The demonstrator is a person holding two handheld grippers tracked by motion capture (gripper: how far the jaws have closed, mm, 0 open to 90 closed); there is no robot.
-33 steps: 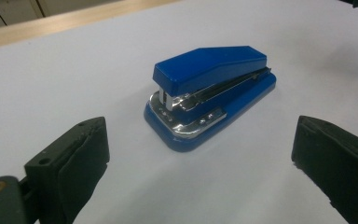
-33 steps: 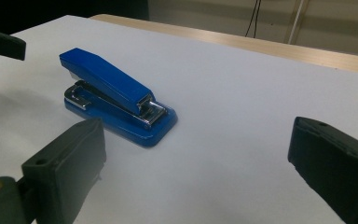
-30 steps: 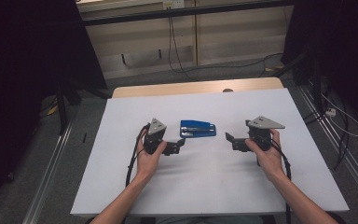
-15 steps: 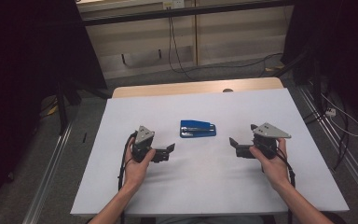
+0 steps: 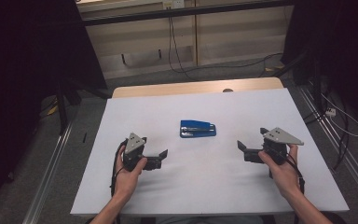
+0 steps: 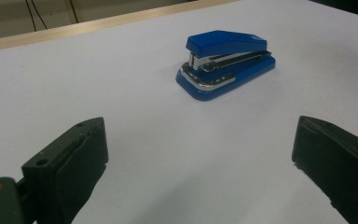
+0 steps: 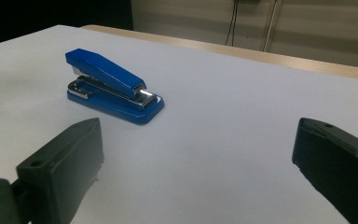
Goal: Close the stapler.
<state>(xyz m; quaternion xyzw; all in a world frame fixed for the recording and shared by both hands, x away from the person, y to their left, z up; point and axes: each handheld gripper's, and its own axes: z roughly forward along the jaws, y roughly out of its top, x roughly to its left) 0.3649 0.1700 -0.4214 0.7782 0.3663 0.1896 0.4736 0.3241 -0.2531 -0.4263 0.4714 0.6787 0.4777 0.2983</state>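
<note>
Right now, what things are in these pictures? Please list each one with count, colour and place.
stapler: one, blue with metal parts, lying closed at the middle of the table, between the two grippers and touching neither.
table: one, white top with a bare wood strip at the far edge.
cables: several, dark, on the floor and wall behind the table.
left gripper: one, black, open, near the stapler's left.
right gripper: one, black, open, right of the stapler.

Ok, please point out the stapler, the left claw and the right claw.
stapler (image 5: 198, 129), high view, on its blue top.
left claw (image 5: 163, 156), high view, midway between its fingertips.
right claw (image 5: 240, 147), high view, midway between its fingertips.
</note>
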